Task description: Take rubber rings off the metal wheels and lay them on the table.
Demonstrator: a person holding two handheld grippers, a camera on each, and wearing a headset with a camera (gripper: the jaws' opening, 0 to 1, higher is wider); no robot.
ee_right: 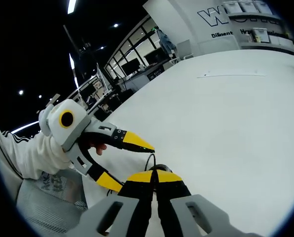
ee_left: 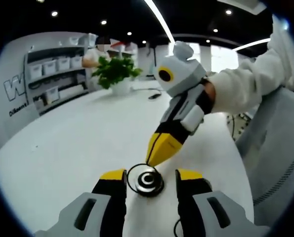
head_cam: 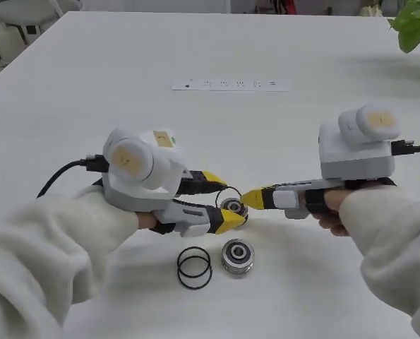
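Observation:
A small metal wheel (head_cam: 234, 207) stands on the white table (head_cam: 280, 134) between the jaws of my left gripper (head_cam: 224, 200), which is open and straddles it (ee_left: 146, 180). My right gripper (head_cam: 252, 199) comes in from the right, shut, its yellow tip pinching a thin black rubber ring (head_cam: 227, 192) that loops up off that wheel. The right gripper view has the jaws (ee_right: 155, 174) closed with the ring (ee_right: 148, 159) rising just beyond them. Nearer me lie a second metal wheel (head_cam: 237, 255) and two loose rubber rings (head_cam: 194, 267).
A printed paper strip (head_cam: 231, 85) lies farther back on the table. A green plant (head_cam: 414, 25) stands at the far right corner. The left gripper's black cable (head_cam: 61, 176) trails off to the left.

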